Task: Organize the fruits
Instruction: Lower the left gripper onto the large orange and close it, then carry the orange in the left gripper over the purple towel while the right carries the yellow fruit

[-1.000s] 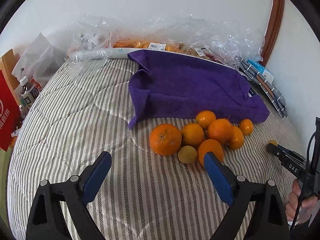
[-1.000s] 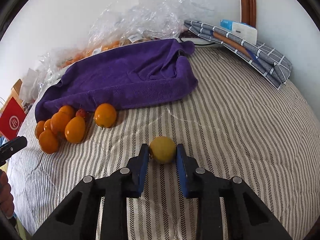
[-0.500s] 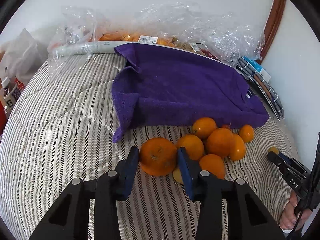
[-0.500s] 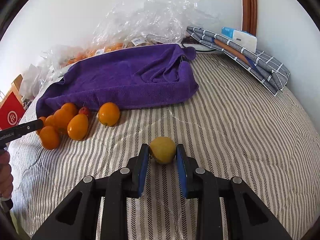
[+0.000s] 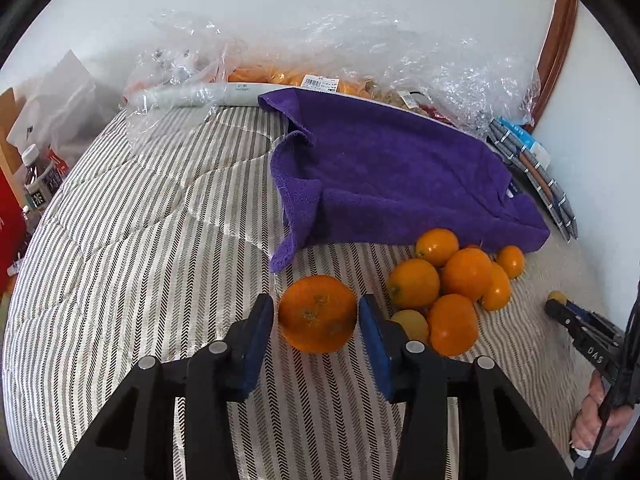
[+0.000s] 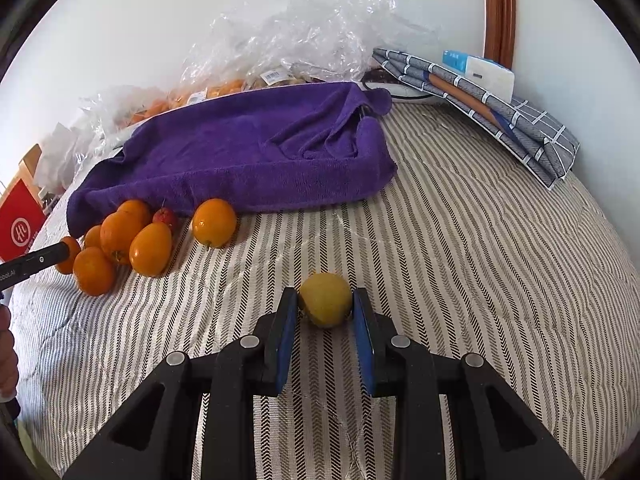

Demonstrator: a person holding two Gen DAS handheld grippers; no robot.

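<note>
Left tongs (image 5: 316, 314): blue pads set on either side of the large orange (image 5: 317, 313), lower centre of the left view. Slivers of gap show at both pads; whether they are clamped on it cannot be told.

Right tongs (image 6: 325, 306): clenched on a yellow fruit (image 6: 325, 299), lower centre of the right view, low over the striped bed (image 6: 480, 248).

Pile of small oranges (image 5: 452, 280): right of centre in the left view, just below the purple towel (image 5: 392, 176); another yellowish fruit (image 5: 410, 325) touches the right-hand pad.

Risks, as a judgement: the round orange may squirt out of the smooth pads if gripped off-centre; the pad beside the pile may nudge neighbours into rolling across the soft bedding; overtight clamping may bruise the yellow fruit.
</note>
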